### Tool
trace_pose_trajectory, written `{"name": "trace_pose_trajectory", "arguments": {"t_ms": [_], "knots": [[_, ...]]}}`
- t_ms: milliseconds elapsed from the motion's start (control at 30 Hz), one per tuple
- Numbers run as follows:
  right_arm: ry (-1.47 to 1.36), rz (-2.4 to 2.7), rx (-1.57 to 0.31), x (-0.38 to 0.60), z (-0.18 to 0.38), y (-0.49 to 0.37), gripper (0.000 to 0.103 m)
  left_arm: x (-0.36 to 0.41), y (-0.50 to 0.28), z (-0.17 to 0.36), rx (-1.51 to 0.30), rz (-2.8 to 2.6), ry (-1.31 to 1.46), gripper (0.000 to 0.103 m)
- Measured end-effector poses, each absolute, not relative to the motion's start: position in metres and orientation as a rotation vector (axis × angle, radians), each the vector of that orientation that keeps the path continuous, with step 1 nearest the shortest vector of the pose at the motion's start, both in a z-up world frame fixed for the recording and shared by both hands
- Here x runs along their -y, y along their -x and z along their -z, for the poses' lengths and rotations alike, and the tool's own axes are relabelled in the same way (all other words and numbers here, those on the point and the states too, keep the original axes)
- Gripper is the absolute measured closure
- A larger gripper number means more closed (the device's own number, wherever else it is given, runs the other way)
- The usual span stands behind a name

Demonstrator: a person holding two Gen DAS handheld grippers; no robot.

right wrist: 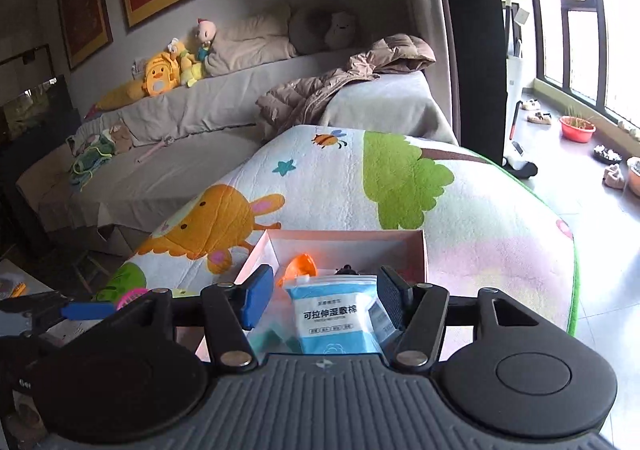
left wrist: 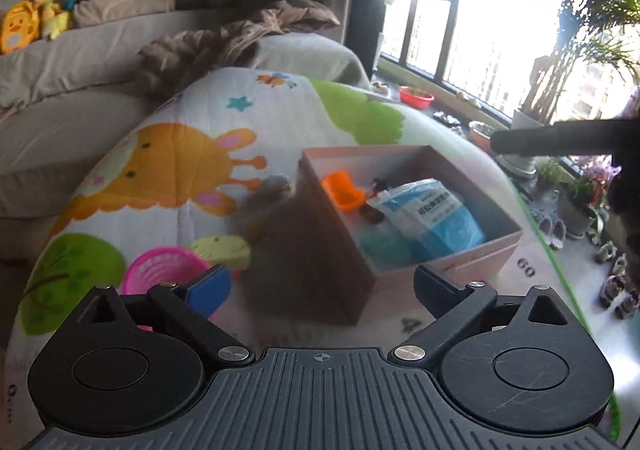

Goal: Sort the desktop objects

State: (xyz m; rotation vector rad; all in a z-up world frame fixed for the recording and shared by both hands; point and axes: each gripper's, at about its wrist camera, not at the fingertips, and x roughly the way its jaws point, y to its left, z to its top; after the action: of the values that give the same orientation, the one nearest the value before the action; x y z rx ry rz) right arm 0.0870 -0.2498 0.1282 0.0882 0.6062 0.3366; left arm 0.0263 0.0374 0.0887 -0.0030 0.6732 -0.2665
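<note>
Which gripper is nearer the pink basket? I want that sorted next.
Left. The left gripper, jaws wide open, hangs just above and beside the pink basket. The right gripper is over the box, above the blue-and-white packet.

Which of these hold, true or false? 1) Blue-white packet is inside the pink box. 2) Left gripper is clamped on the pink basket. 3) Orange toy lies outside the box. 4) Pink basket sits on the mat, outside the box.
1) True: the blue-white packet lies in the pink box.
2) False: the left gripper stands wide open with nothing between its fingers; the pink basket sits beside it.
3) False: the orange toy is inside the box.
4) True: it rests on the cartoon mat.
</note>
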Motion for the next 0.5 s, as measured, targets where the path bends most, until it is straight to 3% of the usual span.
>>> {"name": "trace_pose_trajectory", "arguments": {"t_ms": [100,200,333,400,433,467,500], "knots": [[-0.07,-0.366,-0.641,0.228,-0.129,-0.089,0.043,-0.054,-0.002,-0.074,-0.668,0.143,-0.085,0.002],[-0.076,-0.421,-0.699,0.19,-0.137,-0.105,0.034,-0.067,0.015,-0.064,-0.637,0.055,-0.15,0.002],[-0.046,-0.481,-0.803,0.118,-0.136,-0.159,0.031,-0.091,0.019,-0.064,-0.616,0.03,-0.066,0.002],[0.055,-0.471,-0.826,0.076,-0.124,-0.188,0.041,-0.105,0.021,-0.062,-0.626,0.031,0.007,0.002],[0.114,-0.446,-0.843,0.056,-0.113,-0.205,0.054,-0.112,0.021,-0.06,-0.632,0.03,0.037,0.002],[0.162,-0.42,-0.867,0.041,-0.101,-0.219,0.061,-0.117,0.022,-0.057,-0.637,0.028,0.06,0.001],[0.218,-0.392,-0.89,0.027,-0.088,-0.233,0.062,-0.123,0.022,-0.054,-0.644,0.026,0.078,0.001]]}}
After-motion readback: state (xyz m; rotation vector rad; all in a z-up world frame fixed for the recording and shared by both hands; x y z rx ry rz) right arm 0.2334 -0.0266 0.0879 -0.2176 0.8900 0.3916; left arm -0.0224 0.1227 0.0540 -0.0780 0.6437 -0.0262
